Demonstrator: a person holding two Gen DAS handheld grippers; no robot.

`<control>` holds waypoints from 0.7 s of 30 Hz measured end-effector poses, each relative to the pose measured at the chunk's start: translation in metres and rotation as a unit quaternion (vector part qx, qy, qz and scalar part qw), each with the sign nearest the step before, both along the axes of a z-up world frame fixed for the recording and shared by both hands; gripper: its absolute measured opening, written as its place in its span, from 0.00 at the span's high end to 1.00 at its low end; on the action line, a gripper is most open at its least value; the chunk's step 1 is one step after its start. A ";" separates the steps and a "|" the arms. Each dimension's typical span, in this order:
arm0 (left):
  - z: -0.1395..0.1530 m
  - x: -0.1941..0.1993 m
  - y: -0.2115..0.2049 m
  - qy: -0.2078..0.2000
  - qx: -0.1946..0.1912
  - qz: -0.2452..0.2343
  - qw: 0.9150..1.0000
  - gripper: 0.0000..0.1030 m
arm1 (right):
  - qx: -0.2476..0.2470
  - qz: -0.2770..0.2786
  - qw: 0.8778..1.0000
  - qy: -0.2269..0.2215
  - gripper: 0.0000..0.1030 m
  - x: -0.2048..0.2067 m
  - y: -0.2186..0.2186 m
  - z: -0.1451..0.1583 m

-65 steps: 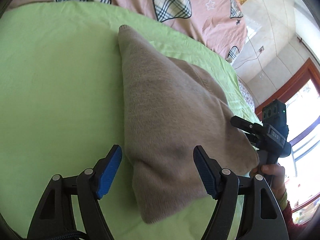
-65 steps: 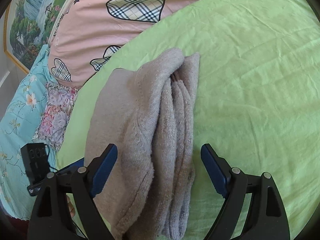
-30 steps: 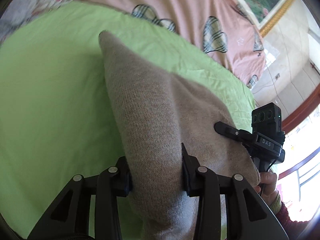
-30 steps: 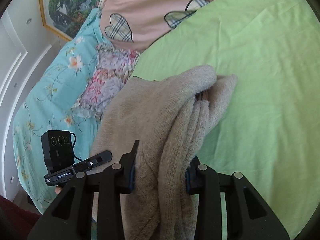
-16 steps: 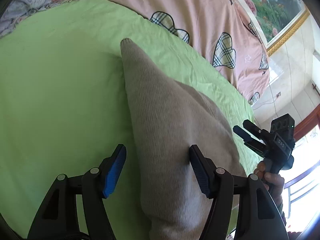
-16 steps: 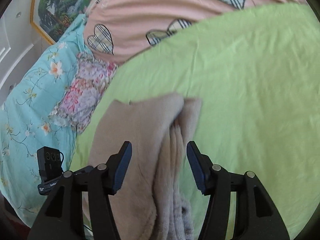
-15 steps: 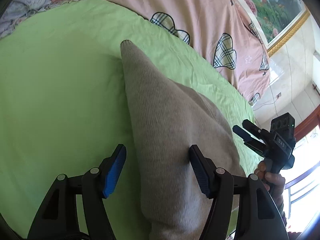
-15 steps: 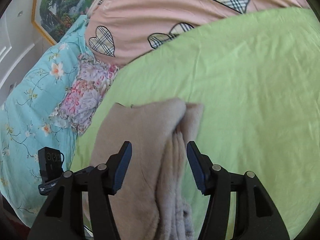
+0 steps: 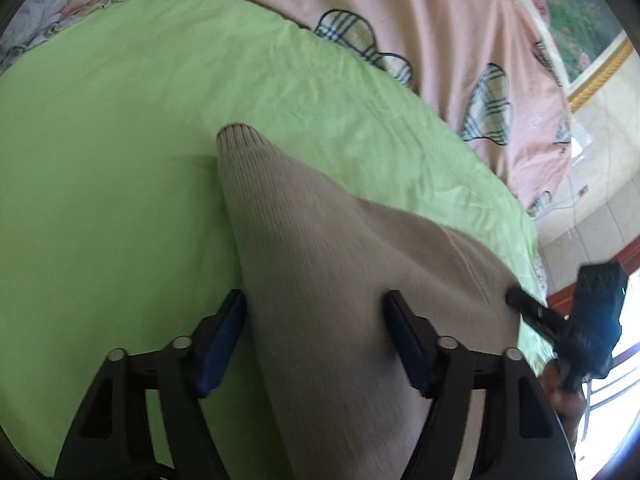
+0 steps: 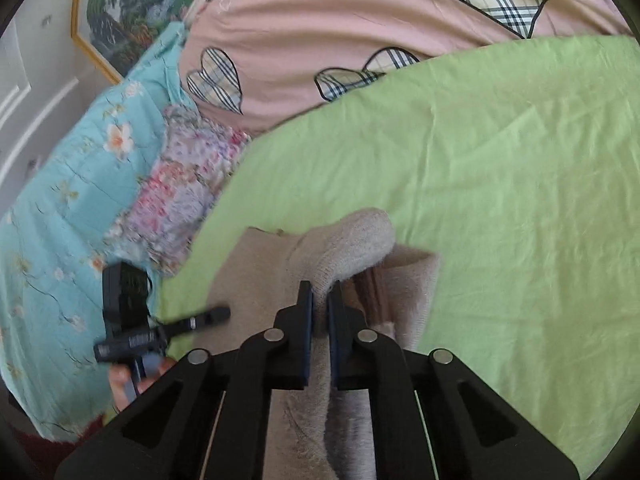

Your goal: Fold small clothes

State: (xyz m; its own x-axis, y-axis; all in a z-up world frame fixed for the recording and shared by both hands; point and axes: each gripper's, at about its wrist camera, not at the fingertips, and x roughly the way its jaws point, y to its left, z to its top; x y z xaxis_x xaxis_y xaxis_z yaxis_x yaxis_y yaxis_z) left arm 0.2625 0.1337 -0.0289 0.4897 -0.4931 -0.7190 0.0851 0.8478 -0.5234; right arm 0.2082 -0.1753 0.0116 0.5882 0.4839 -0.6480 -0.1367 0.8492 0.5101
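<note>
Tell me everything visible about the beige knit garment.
The garment is a beige ribbed knit, folded into a thick bundle on the green sheet. One ribbed end tapers to a narrow cuff-like tip pointing away. The other end shows stacked, fuzzy folded layers. The right claw is closing on one raised fold, pads pressing it. The left claw straddles the bundle, jaws closing, its pads at the fabric's sides.

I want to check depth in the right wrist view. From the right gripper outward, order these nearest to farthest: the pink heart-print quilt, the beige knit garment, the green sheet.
1. beige knit garment: its fold sits between the closing jaws of the right gripper.
2. green sheet: spread beneath and beyond the garment, to the right.
3. pink heart-print quilt: along the top, past the sheet's far edge.
</note>
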 end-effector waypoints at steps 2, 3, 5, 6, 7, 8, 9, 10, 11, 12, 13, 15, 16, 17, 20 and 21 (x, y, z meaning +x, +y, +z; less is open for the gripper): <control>0.003 0.018 -0.002 -0.010 0.028 0.007 1.000 0.78 | 0.007 -0.007 1.000 0.009 0.93 0.004 -0.007 -0.009; 0.006 0.025 -0.004 -0.020 0.048 0.014 0.999 0.82 | 0.012 -0.011 1.000 0.010 0.93 0.006 -0.011 -0.011; 0.015 0.037 -0.010 -0.046 0.095 0.026 0.994 0.91 | -0.001 -0.017 1.000 0.011 0.93 0.007 -0.016 -0.016; 0.016 0.043 -0.012 -0.051 0.112 0.032 0.992 0.93 | -0.016 -0.018 1.000 0.015 0.93 0.009 -0.015 -0.020; 0.018 0.048 -0.013 -0.055 0.123 0.038 0.990 0.93 | -0.031 -0.020 0.999 0.024 0.93 0.011 -0.014 -0.026; 0.020 0.052 -0.013 -0.059 0.131 0.041 0.989 0.93 | -0.035 -0.023 0.999 0.035 0.93 0.012 -0.014 -0.034; 0.021 0.053 -0.013 -0.061 0.138 0.044 0.987 0.93 | -0.028 -0.028 0.998 0.044 0.93 0.012 -0.015 -0.041; 0.023 0.053 -0.013 -0.062 0.144 0.046 0.987 0.92 | -0.022 -0.031 0.998 0.047 0.93 0.010 -0.017 -0.043; 0.027 0.049 -0.011 -0.060 0.146 0.046 0.986 0.92 | -0.015 -0.036 0.998 0.046 0.92 0.006 -0.018 -0.043; 0.031 0.042 -0.010 -0.063 0.143 0.045 0.987 0.92 | -0.007 -0.039 0.998 0.040 0.91 0.001 -0.019 -0.039; 0.037 0.031 -0.008 -0.070 0.139 0.043 0.987 0.90 | 0.000 -0.041 0.998 0.039 0.90 -0.005 -0.020 -0.034; 0.049 0.000 -0.003 -0.088 0.131 0.035 0.987 0.84 | 0.008 -0.045 0.998 0.031 0.89 -0.017 -0.023 -0.024; 0.054 -0.020 -0.001 -0.096 0.122 0.026 0.988 0.79 | 0.010 -0.046 0.999 0.022 0.89 -0.028 -0.025 -0.017; 0.057 -0.036 -0.001 -0.101 0.117 0.022 0.988 0.76 | 0.012 -0.046 0.999 0.017 0.89 -0.036 -0.026 -0.012; 0.062 -0.098 -0.001 -0.118 0.103 0.006 0.988 0.67 | 0.026 -0.048 0.999 0.007 0.89 -0.068 -0.028 -0.002; 0.062 -0.114 -0.001 -0.120 0.100 0.000 0.988 0.65 | 0.030 -0.048 0.998 0.007 0.89 -0.081 -0.028 0.000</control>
